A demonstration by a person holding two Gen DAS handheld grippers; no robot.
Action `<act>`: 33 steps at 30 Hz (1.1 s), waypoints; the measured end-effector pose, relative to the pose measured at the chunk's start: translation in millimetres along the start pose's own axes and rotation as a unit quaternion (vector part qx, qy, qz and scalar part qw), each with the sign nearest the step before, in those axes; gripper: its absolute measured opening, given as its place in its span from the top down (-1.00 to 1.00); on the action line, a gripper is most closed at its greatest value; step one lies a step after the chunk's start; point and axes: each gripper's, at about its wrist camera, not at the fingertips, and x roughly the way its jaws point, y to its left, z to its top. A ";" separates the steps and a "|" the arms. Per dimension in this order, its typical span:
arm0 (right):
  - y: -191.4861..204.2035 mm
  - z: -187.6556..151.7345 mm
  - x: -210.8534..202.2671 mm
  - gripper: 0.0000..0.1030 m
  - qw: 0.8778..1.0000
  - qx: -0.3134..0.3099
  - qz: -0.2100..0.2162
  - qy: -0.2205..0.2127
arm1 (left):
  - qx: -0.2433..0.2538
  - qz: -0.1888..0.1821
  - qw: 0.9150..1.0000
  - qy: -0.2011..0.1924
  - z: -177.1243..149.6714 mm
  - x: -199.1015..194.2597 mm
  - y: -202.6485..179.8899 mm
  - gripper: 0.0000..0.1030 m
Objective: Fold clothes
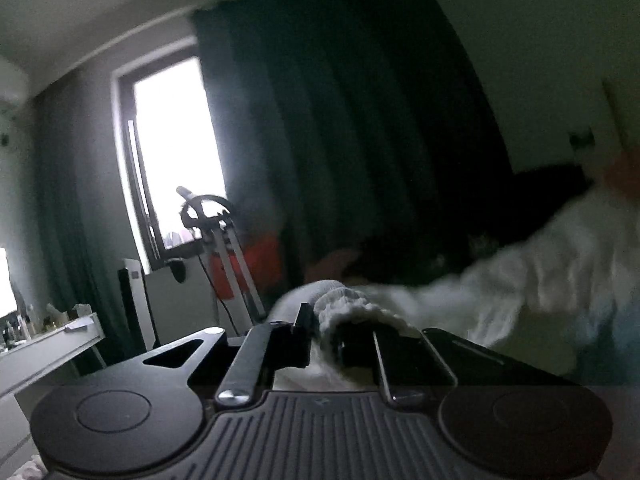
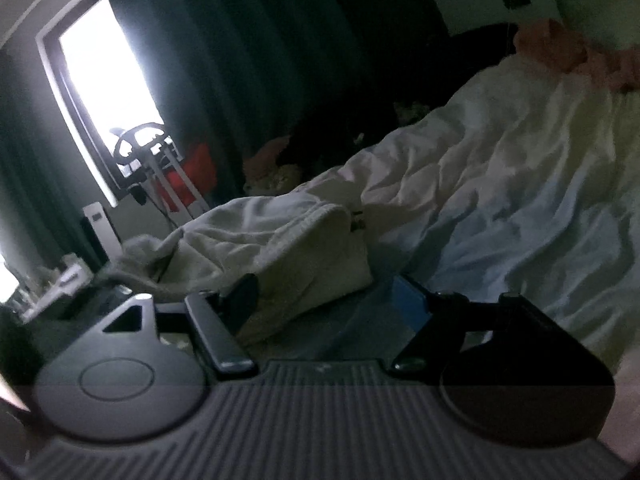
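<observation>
A white knit garment (image 1: 352, 312) bunches up in the left wrist view, and my left gripper (image 1: 344, 332) is shut on its ribbed edge. The cloth trails right, blurred, onto the bed. In the right wrist view the same white garment (image 2: 304, 248) lies partly folded on the bed, a ribbed hem along its top. My right gripper (image 2: 326, 300) stands open just in front of it. Its left finger (image 2: 244, 296) rests against the garment's near corner. The right finger (image 2: 408, 304), with a blue pad, is over bare sheet.
A rumpled white duvet (image 2: 500, 168) covers the bed to the right. Pink cloth (image 2: 552, 48) lies at the headboard end. Dark curtains (image 1: 340, 120) hang beside a bright window (image 1: 176, 140). A metal frame with a red part (image 1: 228, 248) and a cluttered white desk (image 1: 48, 344) stand left.
</observation>
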 end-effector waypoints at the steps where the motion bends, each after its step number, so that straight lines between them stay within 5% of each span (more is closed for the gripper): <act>1: 0.3 0.0 1.0 -0.43 1.000 0.000 0.002 0.001 | -0.008 0.005 1.000 -0.005 7.5 -7.0 10.6 0.80; 8: 8.7 -0.8 -27.6 -0.42 0.999 -0.026 0.019 -0.001 | -0.057 0.018 0.998 -0.003 15.9 -60.5 82.5 0.82; 15: 43.7 -26.8 -54.6 -0.42 0.990 -0.115 0.058 0.053 | -0.099 0.026 0.995 0.008 9.0 -111.3 149.5 0.82; 20: 68.7 -54.3 -17.2 -0.31 0.977 -0.175 0.043 0.113 | -0.159 0.029 0.987 0.020 -4.3 -111.5 183.2 0.82; 29: 78.8 -72.1 67.0 -0.17 0.982 -0.115 0.056 0.142 | -0.263 0.037 0.963 0.055 -29.3 -110.5 235.2 0.82; 31: 83.6 -76.1 74.8 0.06 0.981 -0.129 0.056 0.135 | -0.277 0.038 0.958 0.061 -32.1 -112.1 242.6 0.82; 33: 88.4 -80.0 82.6 0.52 0.980 -0.143 0.056 0.128 | -0.286 0.041 0.955 0.064 -35.2 -114.7 248.5 0.82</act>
